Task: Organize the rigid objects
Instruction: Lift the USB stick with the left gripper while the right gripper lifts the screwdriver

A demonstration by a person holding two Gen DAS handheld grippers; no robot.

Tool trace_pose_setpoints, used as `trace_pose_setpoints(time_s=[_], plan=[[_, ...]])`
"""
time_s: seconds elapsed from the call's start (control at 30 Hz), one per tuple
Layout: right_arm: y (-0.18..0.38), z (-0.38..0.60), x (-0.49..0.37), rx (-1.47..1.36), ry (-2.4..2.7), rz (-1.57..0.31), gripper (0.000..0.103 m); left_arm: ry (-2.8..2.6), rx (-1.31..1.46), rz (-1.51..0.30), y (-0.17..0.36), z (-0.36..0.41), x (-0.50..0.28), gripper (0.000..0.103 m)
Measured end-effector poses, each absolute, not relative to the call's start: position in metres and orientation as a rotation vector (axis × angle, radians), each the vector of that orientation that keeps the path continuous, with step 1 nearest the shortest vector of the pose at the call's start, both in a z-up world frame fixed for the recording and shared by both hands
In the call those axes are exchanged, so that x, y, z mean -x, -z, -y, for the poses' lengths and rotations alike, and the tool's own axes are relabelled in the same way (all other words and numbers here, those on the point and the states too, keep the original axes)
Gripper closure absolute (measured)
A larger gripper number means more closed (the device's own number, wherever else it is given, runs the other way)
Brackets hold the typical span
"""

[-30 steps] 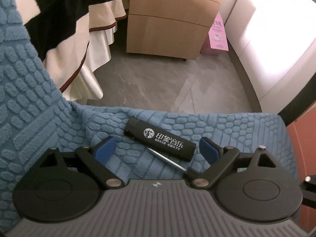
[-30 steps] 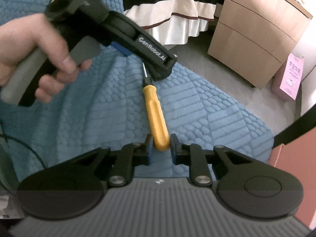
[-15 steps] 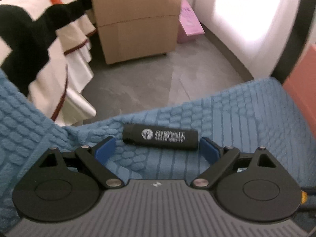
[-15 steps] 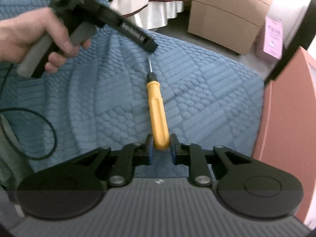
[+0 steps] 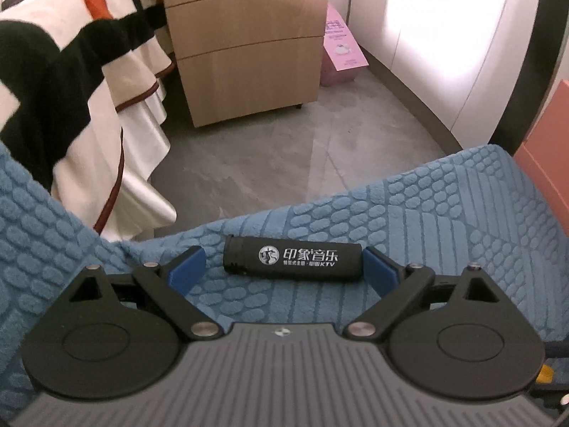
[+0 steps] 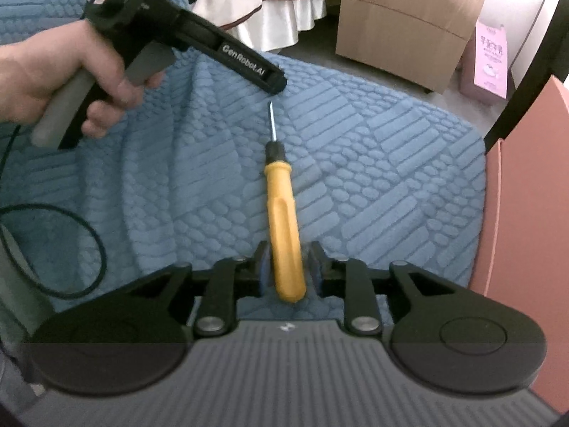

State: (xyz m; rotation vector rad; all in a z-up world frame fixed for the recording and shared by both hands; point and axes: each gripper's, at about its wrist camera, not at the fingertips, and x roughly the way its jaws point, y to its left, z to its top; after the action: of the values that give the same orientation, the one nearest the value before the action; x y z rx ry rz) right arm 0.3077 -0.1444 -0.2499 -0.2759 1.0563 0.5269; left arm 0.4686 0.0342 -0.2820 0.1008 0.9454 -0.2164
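Left gripper (image 5: 284,267) gapes astride the lighter (image 5: 293,262); right gripper (image 6: 287,270), barely pinching the screwdriver (image 6: 284,224), may drop it

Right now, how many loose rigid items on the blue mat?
2. Black lighter lies between the open left gripper fingers; yellow screwdriver is clamped in the right gripper. Others may be out of view.

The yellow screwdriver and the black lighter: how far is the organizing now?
Nothing looks put away yet. In hand: the right gripper is shut on the yellow screwdriver. The left gripper is open around the black lighter, which lies on the blue cover. Left: grasping the lighter and placing both.
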Motion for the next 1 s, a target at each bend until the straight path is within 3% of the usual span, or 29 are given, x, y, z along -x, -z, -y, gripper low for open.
trace_pose_setpoints(time_s=[0.17, 0.5, 0.57, 1.0], plan=[[0.252, 0.132, -0.314, 0.326, -0.555, -1.014, 0.073, 0.246, -0.087, -0.931, 0.281, -0.033, -0.468, 0.017], [0.255, 0.117, -0.320, 0.391, -0.563, -0.971, 0.075, 0.258, -0.102, -0.922, 0.281, -0.032, -0.465, 0.017], [0.254, 0.118, -0.318, 0.390, -0.572, -0.975, 0.082, 0.252, -0.093, -0.931, 0.280, -0.033, -0.466, 0.017], [0.248, 0.140, -0.312, 0.272, -0.513, -1.015, 0.082, 0.198, -0.061, -0.974, 0.276, -0.042, -0.452, 0.017]])
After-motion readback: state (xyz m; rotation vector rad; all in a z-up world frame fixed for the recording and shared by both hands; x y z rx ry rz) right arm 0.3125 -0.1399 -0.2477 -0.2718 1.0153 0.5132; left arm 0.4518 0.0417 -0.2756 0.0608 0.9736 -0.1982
